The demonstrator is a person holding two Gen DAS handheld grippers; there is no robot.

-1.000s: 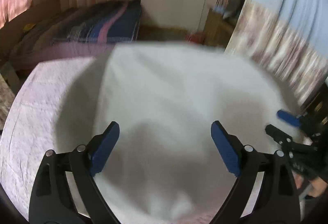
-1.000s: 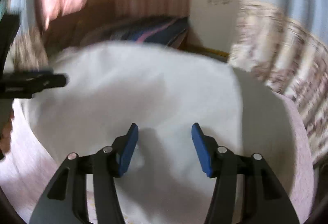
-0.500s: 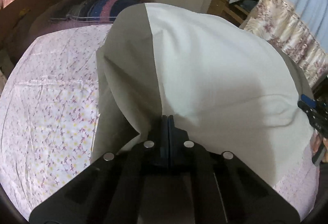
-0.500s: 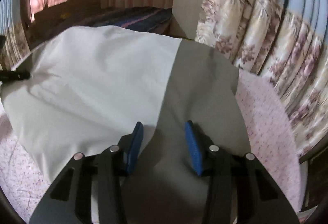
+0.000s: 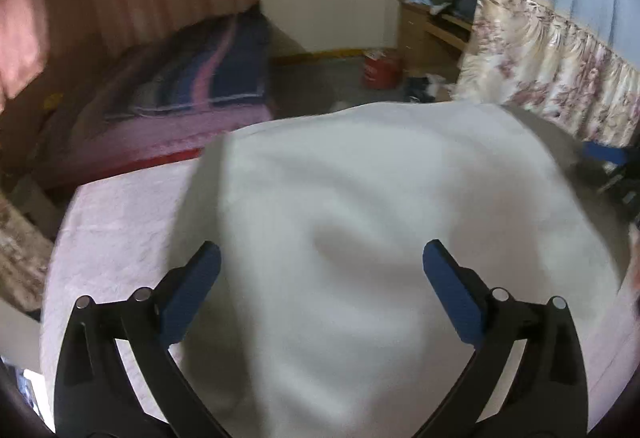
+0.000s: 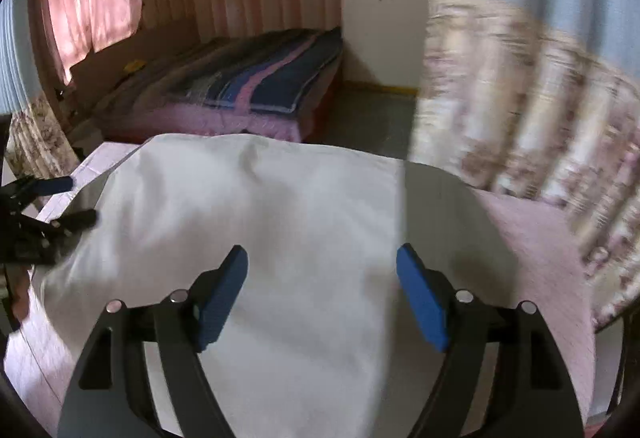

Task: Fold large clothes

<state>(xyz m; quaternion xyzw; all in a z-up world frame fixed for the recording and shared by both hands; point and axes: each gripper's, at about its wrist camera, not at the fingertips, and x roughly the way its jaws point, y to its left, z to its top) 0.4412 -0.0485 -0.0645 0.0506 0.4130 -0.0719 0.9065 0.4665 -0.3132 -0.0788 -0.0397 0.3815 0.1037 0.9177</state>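
- Bed (image 5: 120, 222), pink cover: fills the lower part of both views, bare at 9 o'clock in the left view and at 3 o'clock in the right view.
- Cloth (image 5: 360, 217), white and large: spread over the bed cover, rumpled, with soft folds; grey panel along its 3 o'clock side in the right view (image 6: 440, 222). Blurred in places.
- Second bed (image 6: 248, 89), striped blue and pink quilt: beyond the cloth, at 11 o'clock in both views, against a pink striped wall.
- Curtain (image 6: 520, 117), floral below and blue above: at 2 o'clock in both views, blurred.
- Left gripper (image 5: 322, 290): above the cloth, jaws wide apart, just opened; nothing between the blue pads (image 5: 188, 298), cloth lying loose beneath. Also seen at 9 o'clock in the right view (image 6: 60, 197).
- Right gripper (image 6: 322, 294): above the cloth near the grey panel's edge, jaws apart, just opened further; no cloth pinched.
- Red tub (image 5: 380, 71): on the floor at 12 o'clock in the left view, beside a wooden desk (image 5: 428, 29).
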